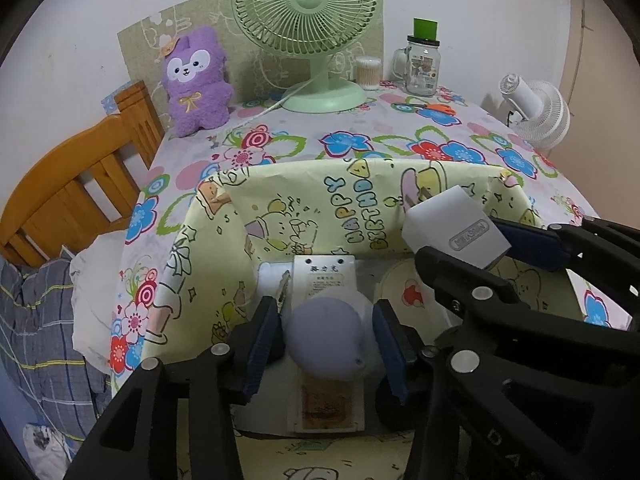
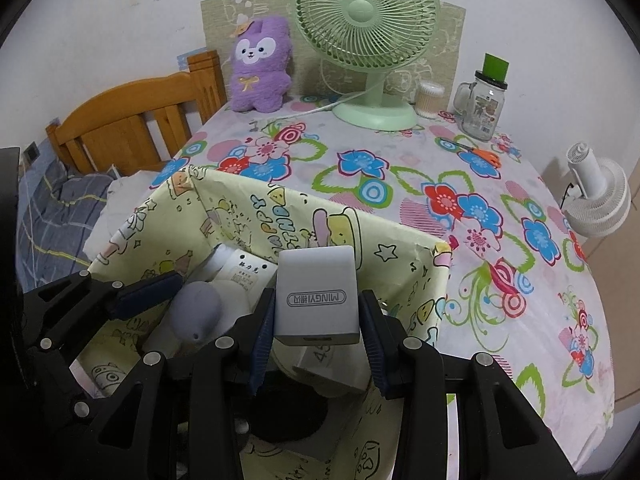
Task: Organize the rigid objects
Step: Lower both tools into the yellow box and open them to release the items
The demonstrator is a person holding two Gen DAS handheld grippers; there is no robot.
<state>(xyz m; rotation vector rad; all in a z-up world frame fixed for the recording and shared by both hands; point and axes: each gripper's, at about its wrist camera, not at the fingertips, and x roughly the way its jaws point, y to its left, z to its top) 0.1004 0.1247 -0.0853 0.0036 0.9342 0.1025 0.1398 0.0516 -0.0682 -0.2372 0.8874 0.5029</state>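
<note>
While both your grippers hang over the yellow paper-lined box [image 1: 280, 200], each one has its own object. Your right gripper [image 2: 318, 320] has its jaws closed on the two side faces of the white charger block [image 2: 316, 296], which is above the box near its 3 o'clock wall. This block looks hard and light, with smooth plastic sides, so it can slip; the flat parallel sides are the good place to hold, and the pads already sit there.

Your left gripper [image 1: 324, 336] has its jaws around the lilac round-topped piece [image 1: 326, 336], at about 6 o'clock inside the box, over a flat white carded pack [image 1: 324, 280]. The pads stand just beside the dome, but I cannot tell if they really press it. A dome is curved and probably smooth, so I think you should grip at its widest part, not near the top.
</note>
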